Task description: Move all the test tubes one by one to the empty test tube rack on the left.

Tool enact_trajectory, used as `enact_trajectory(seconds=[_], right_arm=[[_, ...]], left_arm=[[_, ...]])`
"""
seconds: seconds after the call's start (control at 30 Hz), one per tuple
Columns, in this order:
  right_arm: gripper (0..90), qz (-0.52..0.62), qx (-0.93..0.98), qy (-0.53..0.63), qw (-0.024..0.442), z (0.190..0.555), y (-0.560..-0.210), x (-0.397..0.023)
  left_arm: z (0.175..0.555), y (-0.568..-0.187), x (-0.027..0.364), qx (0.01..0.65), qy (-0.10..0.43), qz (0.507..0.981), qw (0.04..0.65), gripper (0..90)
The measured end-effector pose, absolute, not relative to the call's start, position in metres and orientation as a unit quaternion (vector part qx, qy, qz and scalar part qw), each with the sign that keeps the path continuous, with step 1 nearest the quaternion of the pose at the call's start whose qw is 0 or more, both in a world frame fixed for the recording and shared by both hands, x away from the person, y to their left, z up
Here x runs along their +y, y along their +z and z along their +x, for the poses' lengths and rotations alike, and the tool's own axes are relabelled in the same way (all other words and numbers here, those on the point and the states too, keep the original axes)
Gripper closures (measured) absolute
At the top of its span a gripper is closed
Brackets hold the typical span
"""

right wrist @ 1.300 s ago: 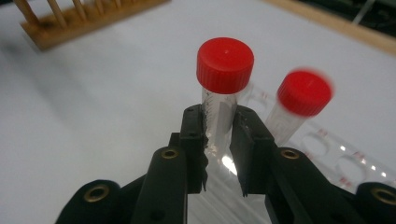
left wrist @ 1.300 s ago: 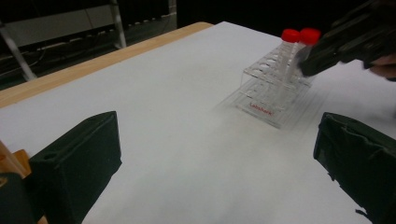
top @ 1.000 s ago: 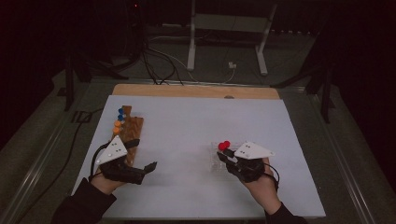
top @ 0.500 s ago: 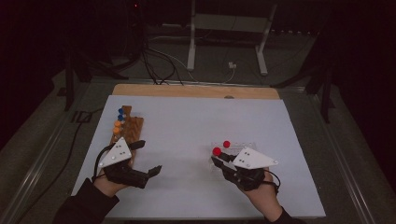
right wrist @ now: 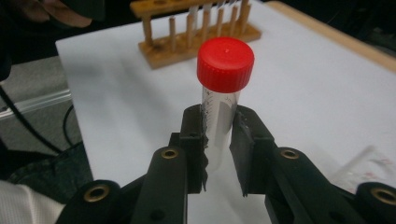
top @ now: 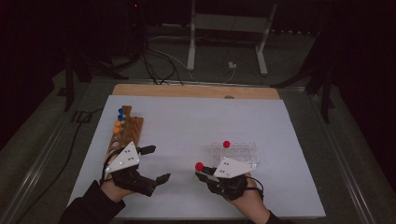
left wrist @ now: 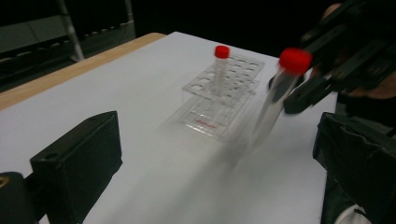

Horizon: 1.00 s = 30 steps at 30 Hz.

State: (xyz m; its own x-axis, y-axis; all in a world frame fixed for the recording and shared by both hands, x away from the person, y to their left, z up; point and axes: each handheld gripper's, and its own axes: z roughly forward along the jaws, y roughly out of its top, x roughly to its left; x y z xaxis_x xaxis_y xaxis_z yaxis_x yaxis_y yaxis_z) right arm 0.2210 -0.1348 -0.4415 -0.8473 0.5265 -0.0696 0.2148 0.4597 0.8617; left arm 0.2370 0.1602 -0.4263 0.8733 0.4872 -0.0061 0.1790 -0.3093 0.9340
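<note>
- Wooden rack (top: 125, 133) stands at the sheet's left edge, with blue-capped tubes (top: 121, 112) at its far end and orange-capped ones (top: 116, 127) nearer. Nothing there has shifted in the last second.
- Left gripper (top: 152, 164) sits just in front of the rack's near end. Its jaws stand wide apart with nothing between them, as its own view shows. It has drifted a little toward the person, away from the rack, so it looks idle for now.
- White sheet (top: 187, 121) between the two hands is bare.
- Right gripper (top: 201, 173) is clamped on a red-capped tube (right wrist: 219, 112): its own view shows both pads pressed on the clear wall below the cap. In the high view the cap (top: 199, 166) sticks out to the gripper's left.
- A second ago this hand was farther up the sheet, covering the spot where the clear rack (top: 235, 153) now shows. It has since pulled back toward the person and tipped the tube leftward.
- In the clear rack one red-capped tube (top: 226, 144) stands upright in a far hole. It came into sight as the hand withdrew.
- My reading: the held tube is lifted free of the clear rack and is in carriage, most likely bound leftward for the wooden rack; placing it remains to be done.
</note>
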Motion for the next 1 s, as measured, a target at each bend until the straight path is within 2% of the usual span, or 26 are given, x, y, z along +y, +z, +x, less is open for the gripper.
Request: enact_trajectory(seconds=[0.13, 0.2, 0.33, 0.83, 1.0], right_arm=[[75.0, 0.218, 0.846, 0.461, 0.152, 0.221, -0.449, -0.127], [75.0, 0.216, 0.851, 0.457, 0.144, 0.221, -0.453, -0.123], [75.0, 0.213, 0.857, 0.449, 0.136, 0.220, -0.457, -0.118], [74.9, 0.206, 0.863, 0.443, 0.127, 0.218, -0.460, -0.111], [75.0, 0.203, 0.865, 0.441, 0.126, 0.217, -0.461, -0.110]], left_arm=[[0.233, -0.429, 0.151, 0.194, 0.129, 0.800, 0.552, 7.9], [0.231, -0.431, 0.145, 0.188, 0.123, 0.802, 0.554, 14.6], [0.230, -0.435, 0.135, 0.185, 0.121, 0.807, 0.548, 20.5], [0.230, -0.443, 0.115, 0.154, 0.106, 0.820, 0.542, 54.9], [0.230, -0.444, 0.111, 0.141, 0.104, 0.828, 0.532, 62.4]])
